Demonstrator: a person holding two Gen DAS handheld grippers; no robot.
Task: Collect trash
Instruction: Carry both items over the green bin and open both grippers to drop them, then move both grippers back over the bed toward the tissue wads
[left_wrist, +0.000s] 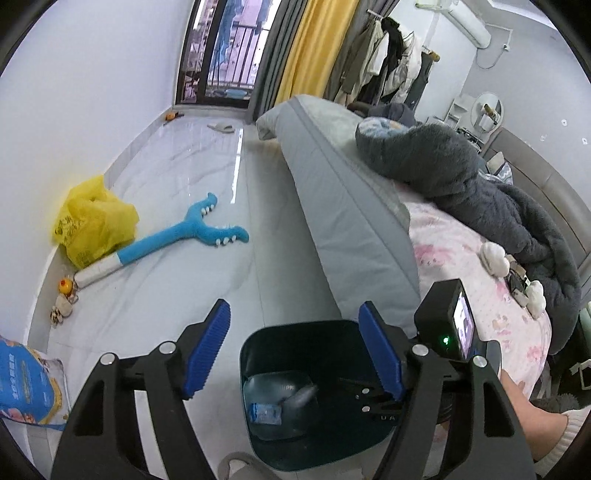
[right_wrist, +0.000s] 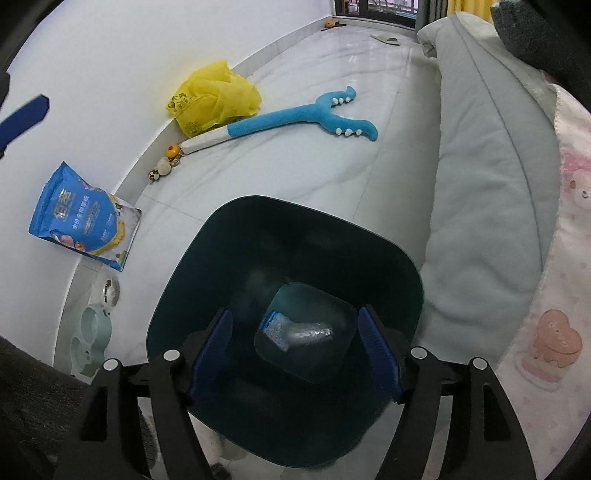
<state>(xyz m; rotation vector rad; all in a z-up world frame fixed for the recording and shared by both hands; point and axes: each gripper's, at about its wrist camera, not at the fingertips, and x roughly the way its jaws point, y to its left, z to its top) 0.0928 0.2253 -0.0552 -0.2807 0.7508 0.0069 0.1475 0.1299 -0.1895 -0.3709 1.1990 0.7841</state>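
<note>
- Bottle (right_wrist: 299, 334): a clear plastic bottle with a blue label lies on its side at the bottom of the bin (right_wrist: 391, 258). It touches neither gripper. Judged from this, one piece of trash is already collected.
- Bin: dark, open-topped, standing on the floor (right_wrist: 332, 166) just beside the bed (right_wrist: 480, 184).
- Right gripper (right_wrist: 295, 347): points steeply down into the bin mouth, above the bottle. Jaws stand open with nothing between the pads; the bottle lies well below them.
- Left gripper (left_wrist: 295, 354): held over the near rim of the bin, aimed across the floor. Jaws stand open and empty.
- Remaining candidates, as a judgement: a crumpled yellow bag (right_wrist: 214, 98) against the wall and a blue pouch (right_wrist: 86, 218) leaning on the wall nearer the bin. Whether either counts as trash cannot be told.
- Other floor items: a blue plush toy (right_wrist: 295, 118), small toys by the skirting and a pet bowl (right_wrist: 90, 339). These look like belongings, not trash.
- Status: collection appears partly done. Next step likely requires moving a gripper away from the bin toward the wall items.
</note>
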